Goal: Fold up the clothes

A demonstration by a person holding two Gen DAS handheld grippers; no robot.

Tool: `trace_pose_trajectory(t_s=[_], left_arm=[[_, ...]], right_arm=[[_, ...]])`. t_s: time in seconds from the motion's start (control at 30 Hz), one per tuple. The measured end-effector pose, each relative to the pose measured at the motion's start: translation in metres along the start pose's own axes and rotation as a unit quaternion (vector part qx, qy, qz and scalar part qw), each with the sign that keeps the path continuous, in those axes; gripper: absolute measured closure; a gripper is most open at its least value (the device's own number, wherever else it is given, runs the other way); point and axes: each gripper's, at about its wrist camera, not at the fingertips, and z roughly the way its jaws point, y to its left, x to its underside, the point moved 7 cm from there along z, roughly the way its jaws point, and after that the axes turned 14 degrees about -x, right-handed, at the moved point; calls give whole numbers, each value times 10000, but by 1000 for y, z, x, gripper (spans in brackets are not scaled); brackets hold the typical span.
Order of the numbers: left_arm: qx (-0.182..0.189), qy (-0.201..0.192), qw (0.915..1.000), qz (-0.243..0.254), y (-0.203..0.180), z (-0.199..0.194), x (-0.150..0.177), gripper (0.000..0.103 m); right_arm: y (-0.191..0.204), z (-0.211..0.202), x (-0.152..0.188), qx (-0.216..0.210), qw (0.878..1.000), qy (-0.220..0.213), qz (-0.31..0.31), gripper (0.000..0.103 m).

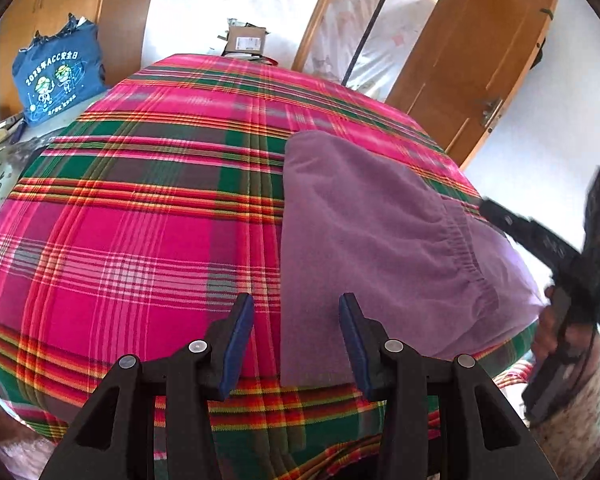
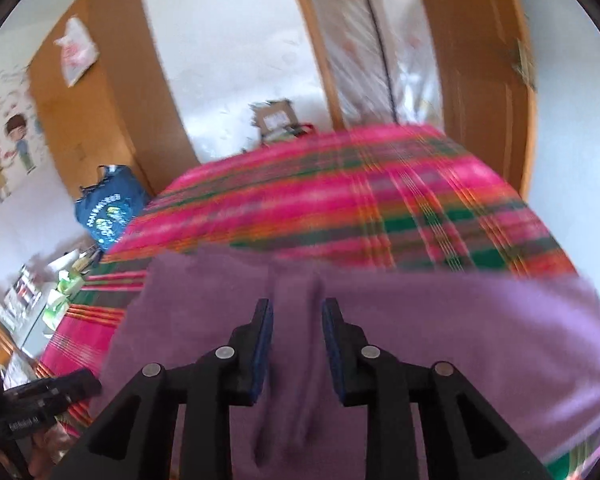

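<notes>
two grippers are working over one purple garment [image 1: 380,240], which is lying folded on the right half of the plaid bedspread [image 1: 140,220], its elastic waistband toward the bed's right edge. going left to right: the left gripper [image 1: 296,340] is hovering with its jaws standing wide and empty, just over the garment's near left edge. the right gripper [image 2: 296,344] is hanging over the purple cloth with its jaws narrowly parted; a raised ridge of fabric is sitting between the pads, which do not seem to be pressing on it. in my judgement, that ridge could be catching on a pad as the gripper lifts, dragging the fold open. one blue printed bag [image 1: 60,76] and one cardboard box [image 1: 248,40] are sitting beyond the bed.
</notes>
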Motion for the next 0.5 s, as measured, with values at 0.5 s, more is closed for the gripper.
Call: trace_pose_trajectory(t_s=[0.5], left_arm=[[-2,28,10000,80,-6,19,-32,57]], right_arm=[[6,81,-6,-547,9881,1248,711,75]])
